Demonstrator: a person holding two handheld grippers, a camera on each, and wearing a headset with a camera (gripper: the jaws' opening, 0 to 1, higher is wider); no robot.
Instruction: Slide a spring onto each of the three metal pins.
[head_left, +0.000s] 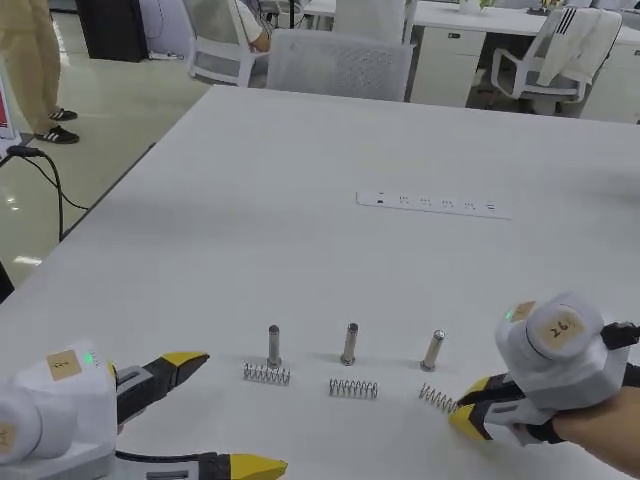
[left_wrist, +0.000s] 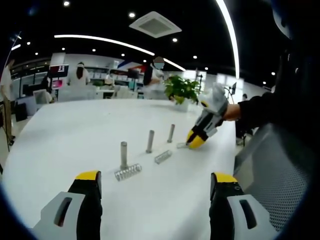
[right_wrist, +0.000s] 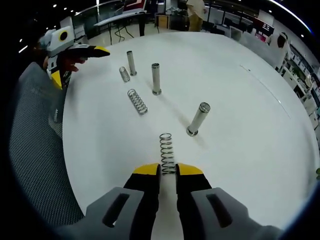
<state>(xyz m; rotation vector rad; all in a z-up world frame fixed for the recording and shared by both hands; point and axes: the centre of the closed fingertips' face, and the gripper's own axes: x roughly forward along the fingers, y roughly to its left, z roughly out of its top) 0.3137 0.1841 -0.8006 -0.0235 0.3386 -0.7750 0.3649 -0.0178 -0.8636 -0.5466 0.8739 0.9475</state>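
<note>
Three metal pins stand upright in a row on the white table: left pin (head_left: 274, 345), middle pin (head_left: 349, 343), right pin (head_left: 433, 350). A spring lies in front of each: left spring (head_left: 266, 374), middle spring (head_left: 353, 388), right spring (head_left: 438, 398). My right gripper (head_left: 468, 408) is shut on the near end of the right spring (right_wrist: 166, 147), which still lies on the table beside the right pin (right_wrist: 198, 119). My left gripper (head_left: 222, 412) is open and holds nothing, a short way in front of the left pin (left_wrist: 123, 155) and left spring (left_wrist: 127, 172).
A white power strip (head_left: 433, 205) lies on the table beyond the pins. Office chairs (head_left: 338, 62) stand at the far edge, and a person (head_left: 35, 60) stands on the floor at the left. A grey mesh chair (right_wrist: 35, 145) is close by the table edge.
</note>
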